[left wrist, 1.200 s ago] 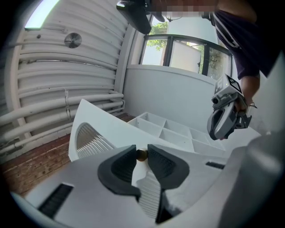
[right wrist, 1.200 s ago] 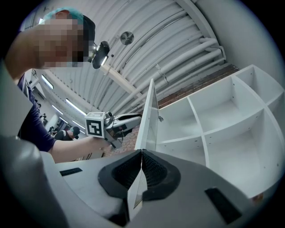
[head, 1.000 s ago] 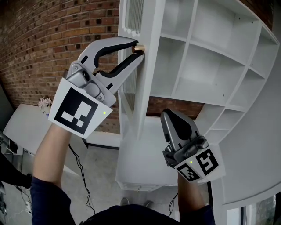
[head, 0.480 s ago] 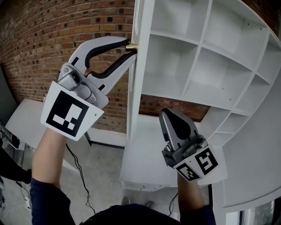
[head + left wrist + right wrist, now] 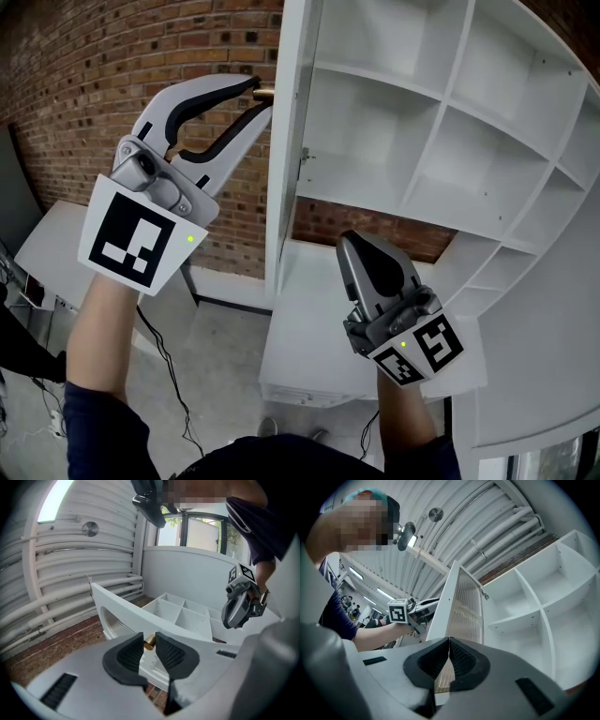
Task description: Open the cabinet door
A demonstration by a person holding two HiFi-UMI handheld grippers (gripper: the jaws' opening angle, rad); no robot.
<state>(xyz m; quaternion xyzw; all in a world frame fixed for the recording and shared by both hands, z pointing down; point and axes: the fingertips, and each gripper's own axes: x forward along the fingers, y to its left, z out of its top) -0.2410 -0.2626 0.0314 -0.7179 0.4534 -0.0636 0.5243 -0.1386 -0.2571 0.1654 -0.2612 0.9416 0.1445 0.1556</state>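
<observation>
Squarely, left gripper [image 5: 260, 97] pinches brass knob [image 5: 149, 642] on cabinet door [image 5: 286, 159]

Workshop/industrial hall, brick wall [image 5: 94, 94], corrugated arched roof [image 5: 110, 534] w/ pipes [image 5: 506, 529], strip light [image 5: 54, 501]

Head view above, all views share cabinet [image 5: 367, 141]

Brick wall and floor beside the work

A red brick wall [image 5: 112, 84] fills the left. Below it stands what looks like a white table [image 5: 47, 262], and dark cables [image 5: 173, 380] trail over the grey floor [image 5: 225, 375].
</observation>
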